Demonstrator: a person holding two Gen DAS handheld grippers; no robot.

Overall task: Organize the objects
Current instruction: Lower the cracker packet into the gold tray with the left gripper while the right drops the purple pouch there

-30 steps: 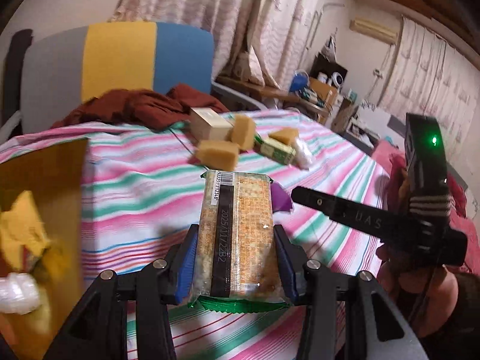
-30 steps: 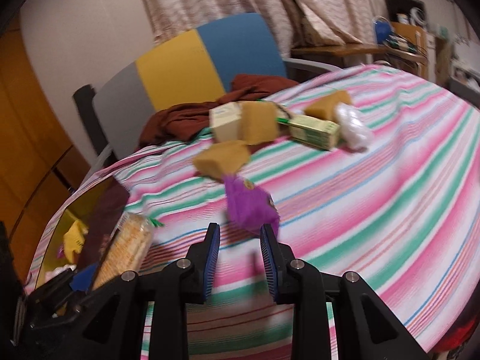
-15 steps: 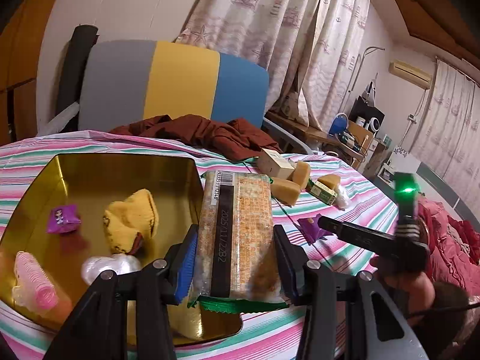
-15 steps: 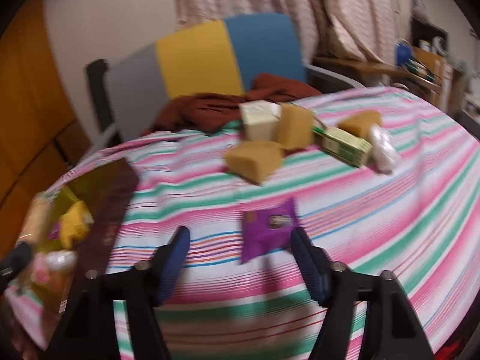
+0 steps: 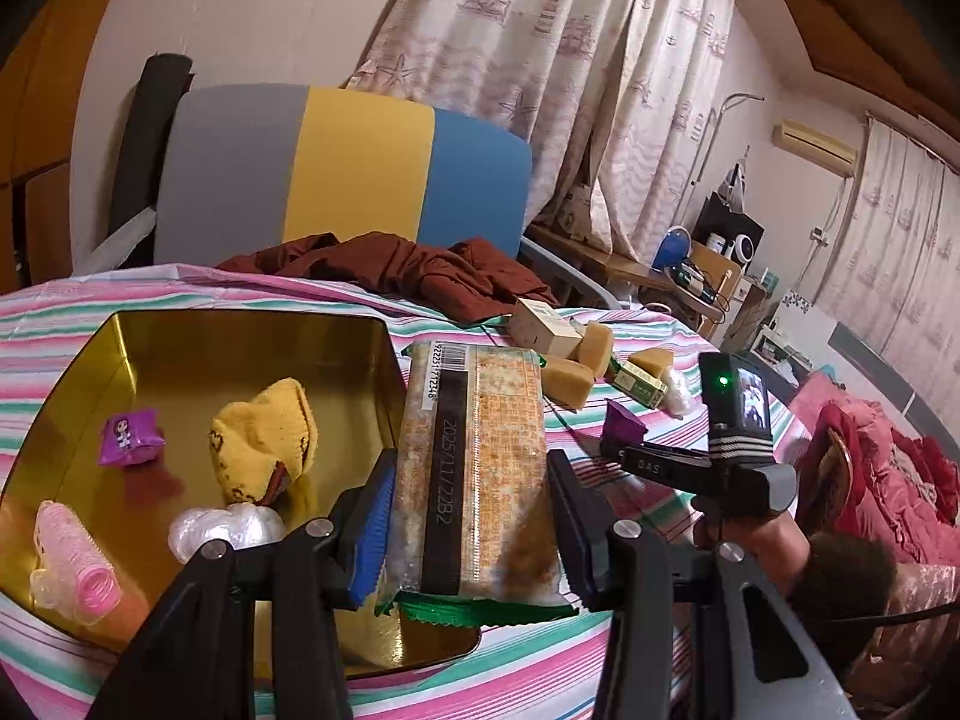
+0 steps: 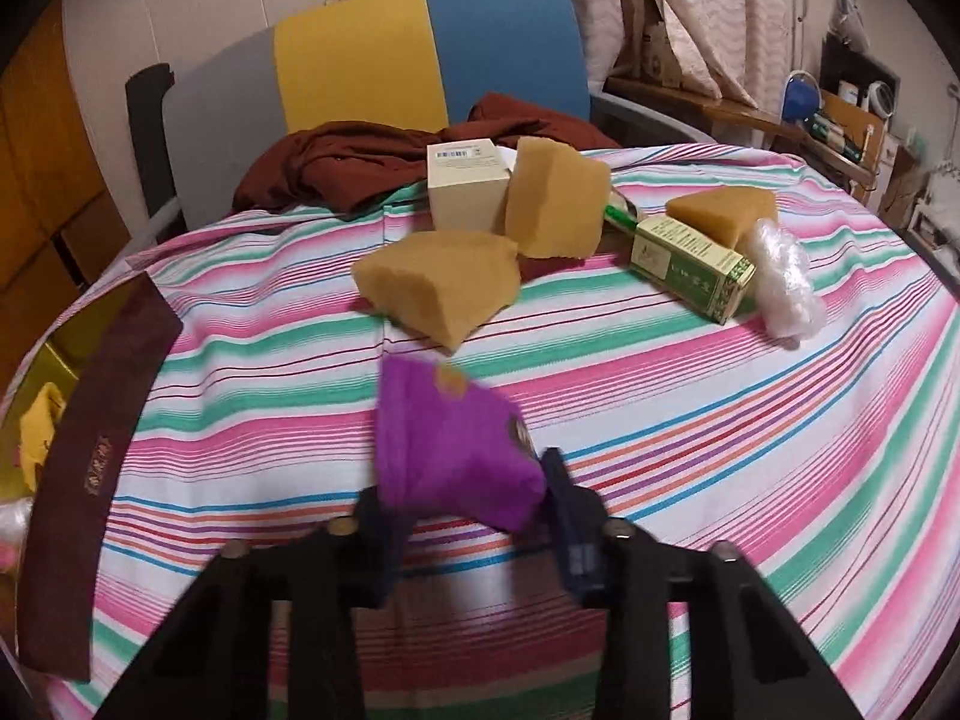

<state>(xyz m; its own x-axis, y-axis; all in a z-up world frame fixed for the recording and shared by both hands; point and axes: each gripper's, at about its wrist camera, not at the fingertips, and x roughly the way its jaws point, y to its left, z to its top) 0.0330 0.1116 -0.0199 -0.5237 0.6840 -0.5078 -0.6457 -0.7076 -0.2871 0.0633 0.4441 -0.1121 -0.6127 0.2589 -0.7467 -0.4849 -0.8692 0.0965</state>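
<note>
My left gripper (image 5: 471, 519) is shut on a long cracker packet (image 5: 474, 468) and holds it over the right rim of the gold tin tray (image 5: 240, 336). The tray holds a purple sachet (image 5: 129, 437), a yellow knit piece (image 5: 264, 438), a clear plastic wad (image 5: 225, 531) and a pink hair roller (image 5: 72, 564). My right gripper (image 6: 465, 510) is closed around a purple packet (image 6: 450, 450) just above the striped tablecloth (image 6: 720, 450). The purple packet also shows in the left wrist view (image 5: 624, 420), right of the cracker packet.
Behind lie three tan sponge blocks (image 6: 444, 288), a cream box (image 6: 465, 186), a green carton (image 6: 690, 267) and a clear plastic wad (image 6: 780, 282). A maroon cloth (image 6: 360, 162) lies by the chair (image 6: 360, 54). The tray's dark wall (image 6: 90, 468) stands at left.
My left gripper swung left with the cracker packet from above the tablecloth to the tray's rim. My right gripper opened wide around the purple packet, then closed on it.
</note>
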